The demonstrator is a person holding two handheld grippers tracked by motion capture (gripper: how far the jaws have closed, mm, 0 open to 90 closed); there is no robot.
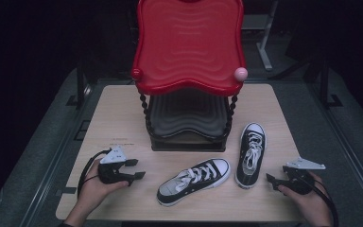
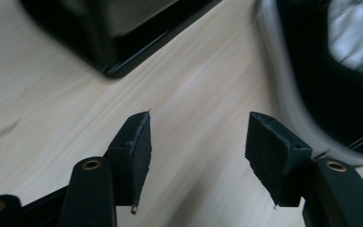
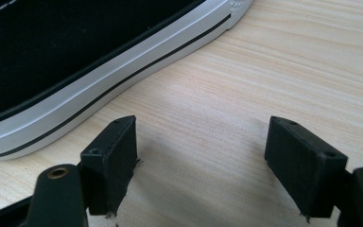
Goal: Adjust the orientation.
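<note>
Wooden table (image 1: 123,109): two sneakers (image 1: 194,180), rack (image 1: 189,127).

Left gripper (image 2: 197,146): 2 black jaws rise from the bottom edge, set wide apart, nothing between them but bare table (image 2: 184,90). Brass-coloured rivets visible on each jaw arm. Pads (image 2: 134,153) rough and worn at the tips.

Table: pale wood grain, blurred.

Upper left: dark rack base (image 2: 123,42), its corner resting on the wood ahead of the left-hand jaw, out of focus.

Upper right: shoe (image 2: 331,80), black upper, white sole edge, white laces at the top right corner, blurred. Its sole runs just beside the right-hand jaw; contact cannot be told.
</note>
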